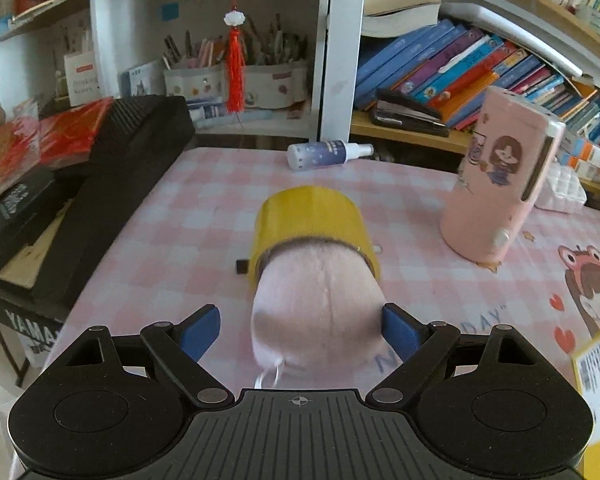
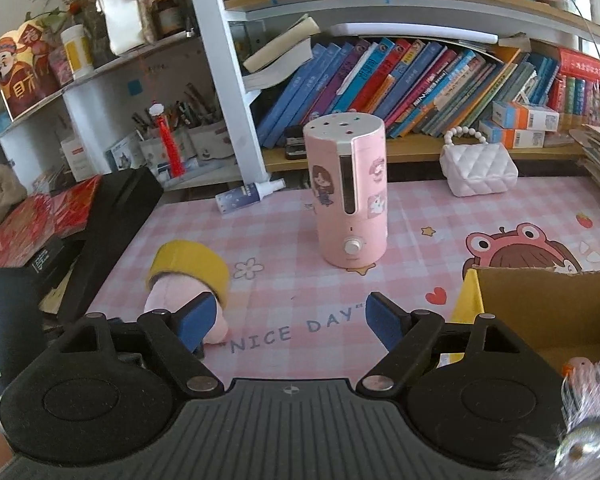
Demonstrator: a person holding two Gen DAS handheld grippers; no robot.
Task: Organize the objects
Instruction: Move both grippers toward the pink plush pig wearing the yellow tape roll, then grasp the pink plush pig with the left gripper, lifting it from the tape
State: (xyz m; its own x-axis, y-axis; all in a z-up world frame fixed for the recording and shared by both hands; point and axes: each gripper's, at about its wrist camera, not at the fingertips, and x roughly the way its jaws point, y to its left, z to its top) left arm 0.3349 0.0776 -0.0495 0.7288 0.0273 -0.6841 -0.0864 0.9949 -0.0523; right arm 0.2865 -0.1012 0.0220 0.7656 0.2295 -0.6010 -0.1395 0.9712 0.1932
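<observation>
A pink plush toy (image 1: 316,300) lies on the pink checked mat (image 1: 204,240) with a yellow tape roll (image 1: 308,216) ringed around its far end. My left gripper (image 1: 300,312) stands open around the near end of the plush; the right pad is at its side, and a gap shows at the left pad. The right wrist view shows the same plush (image 2: 172,292) and tape roll (image 2: 188,264) just left of my right gripper (image 2: 291,300). That gripper is open over the "NICE DAY" lettering with nothing between its fingers.
A pink humidifier (image 2: 350,192) stands upright mid-table, and a spray bottle (image 2: 244,196) lies behind it by the shelf post. An open cardboard box (image 2: 548,308) sits at the right, a white quilted purse (image 2: 478,174) at the back. Black cases (image 1: 120,184) border the left edge.
</observation>
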